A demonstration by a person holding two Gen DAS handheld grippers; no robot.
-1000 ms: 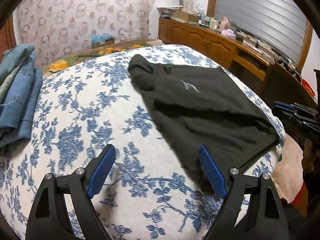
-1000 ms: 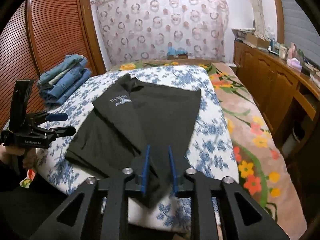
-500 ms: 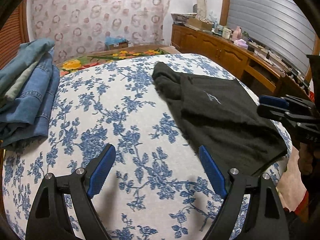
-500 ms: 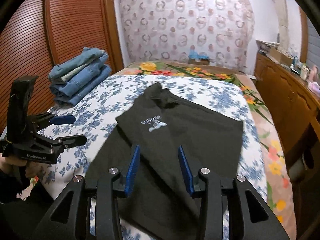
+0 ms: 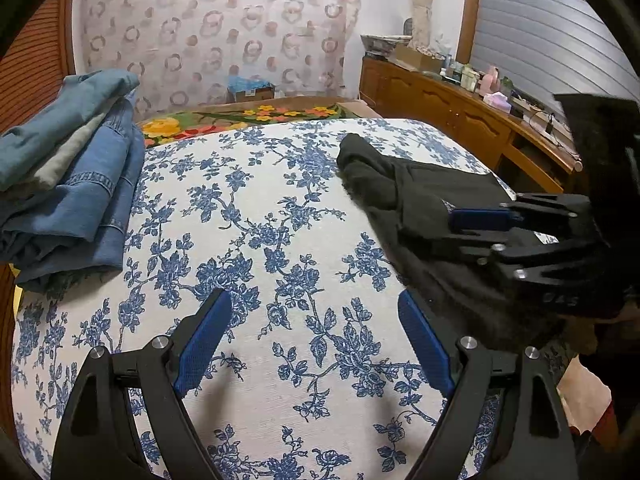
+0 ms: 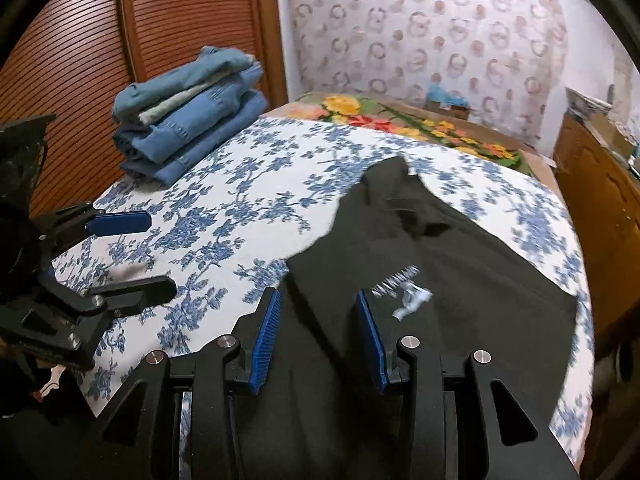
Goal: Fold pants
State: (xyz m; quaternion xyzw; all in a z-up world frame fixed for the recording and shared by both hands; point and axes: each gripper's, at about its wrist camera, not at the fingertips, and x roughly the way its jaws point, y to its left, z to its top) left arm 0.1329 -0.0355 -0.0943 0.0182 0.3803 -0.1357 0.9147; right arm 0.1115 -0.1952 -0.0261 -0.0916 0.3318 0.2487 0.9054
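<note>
Black pants [image 6: 420, 280], one pair, one denim stack [image 6: 188, 120], both tongs [image 5: 312, 336] [image 6: 318, 332] open, empty.

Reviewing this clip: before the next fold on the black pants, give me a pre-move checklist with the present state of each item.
1. Left gripper open and empty: ok, it hangs over bare floral sheet.
2. Right gripper open and empty: ok, jaws apart above the black pants.
3. Pants lying flat: not ok, the far end is bunched.
4. Pants fully on the bed: cannot tell, the near edge is hidden behind the right gripper.
5. Room to fold toward the left: ok, the jeans stack sits apart from the pants.
</note>
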